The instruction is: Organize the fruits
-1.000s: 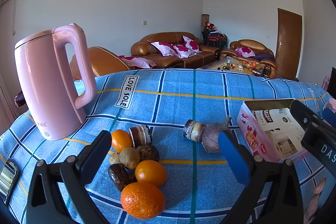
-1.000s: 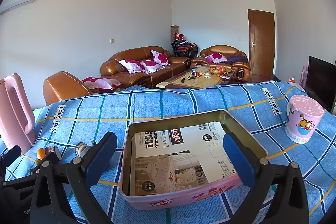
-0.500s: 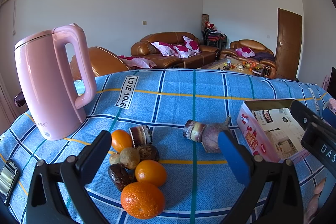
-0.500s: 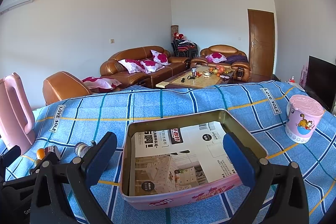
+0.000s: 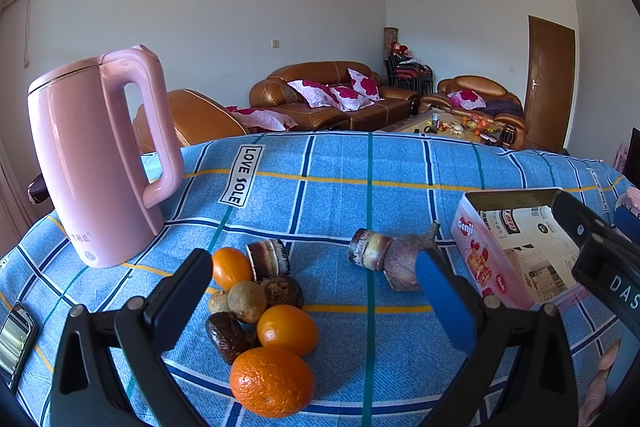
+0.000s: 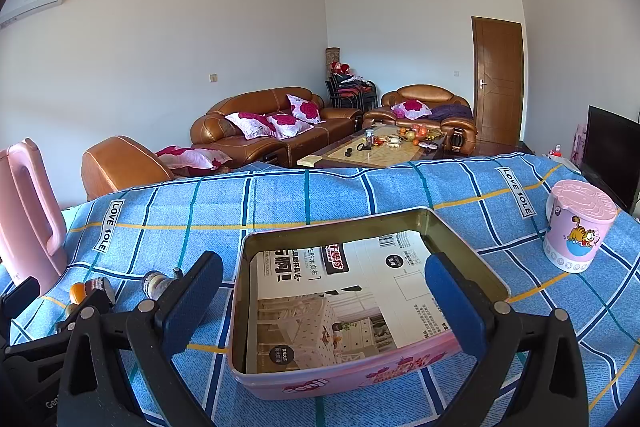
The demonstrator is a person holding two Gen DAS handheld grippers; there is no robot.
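In the left wrist view, a cluster of fruit lies on the blue checked tablecloth [image 5: 320,195], between and just beyond the spread fingers of the left gripper [image 5: 312,291]. The largest orange [image 5: 271,381] is nearest, a second orange [image 5: 287,329] is just behind it, and a third [image 5: 230,267] lies farther left among dark brown fruits [image 5: 230,335]. The gripper is level, wide open and empty. A pink kettle [image 5: 96,163] stands far left; the pink tin [image 5: 516,247] lies to the right.

In the right wrist view, the right gripper [image 6: 320,303] hangs over the near edge of the open tin [image 6: 340,379], its fingers released, touching nothing. The paper-lined tin holds no fruit. A pink cup [image 6: 576,227] stands far right.
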